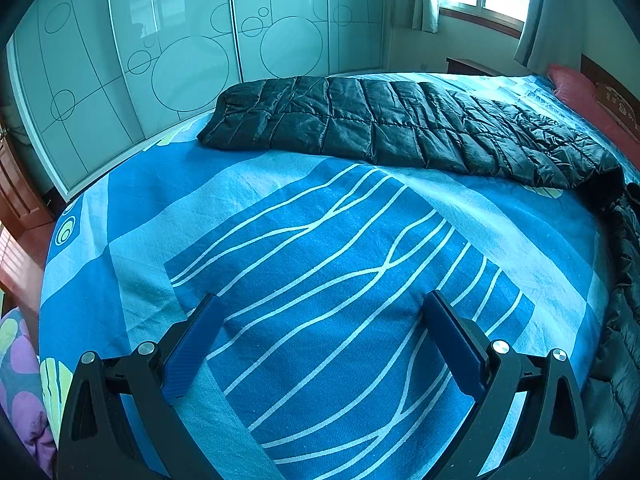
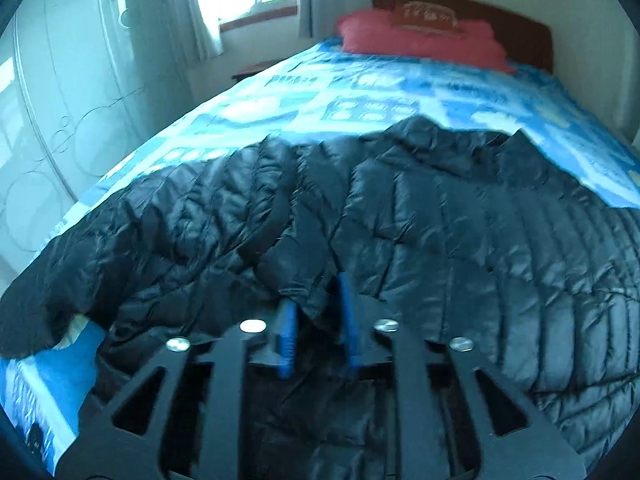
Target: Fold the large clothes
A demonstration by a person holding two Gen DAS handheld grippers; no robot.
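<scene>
jacket [image 1: 400, 128] lengthwise across bed [image 1: 320, 280], right tongs [image 2: 316, 312] pinching.

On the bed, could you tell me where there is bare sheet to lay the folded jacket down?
The widest bare stretch of sheet lies ahead of the open left claw, bordered by the black jacket at the far side and right edge. A second strip runs between the jacket and the red pillow. Around the right claw it is crowded: jacket folds cover everything.
</scene>
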